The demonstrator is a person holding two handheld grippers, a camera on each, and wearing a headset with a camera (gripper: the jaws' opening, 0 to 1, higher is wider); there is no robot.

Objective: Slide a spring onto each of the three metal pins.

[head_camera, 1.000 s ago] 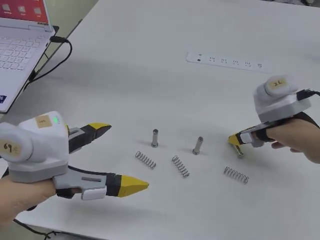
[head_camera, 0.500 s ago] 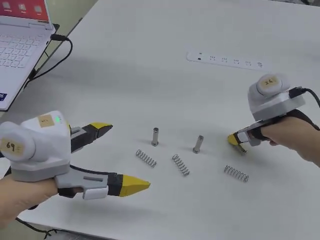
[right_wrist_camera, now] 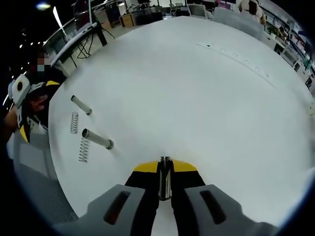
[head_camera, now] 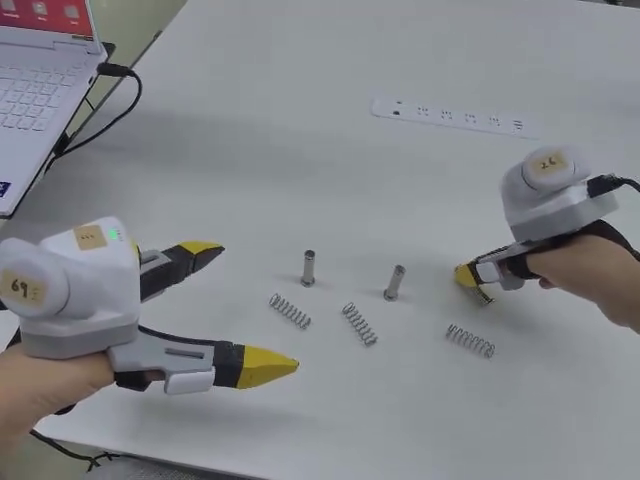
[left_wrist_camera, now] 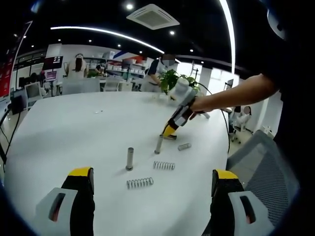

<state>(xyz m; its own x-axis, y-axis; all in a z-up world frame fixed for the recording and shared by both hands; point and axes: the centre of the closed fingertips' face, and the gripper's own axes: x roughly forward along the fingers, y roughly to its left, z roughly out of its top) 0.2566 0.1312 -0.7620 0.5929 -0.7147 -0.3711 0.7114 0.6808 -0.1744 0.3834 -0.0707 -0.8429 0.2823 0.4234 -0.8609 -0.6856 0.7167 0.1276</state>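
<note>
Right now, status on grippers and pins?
Left gripper open, hovering. Right gripper shut on one pin. Two pins upright, three springs flat, none threaded. Nothing in the way.

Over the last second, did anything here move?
Nothing visibly moved; only the camera shifted. The right gripper stays shut on one pin, the left gripper stays open, the other two pins stand upright, and the three springs lie loose.
</note>
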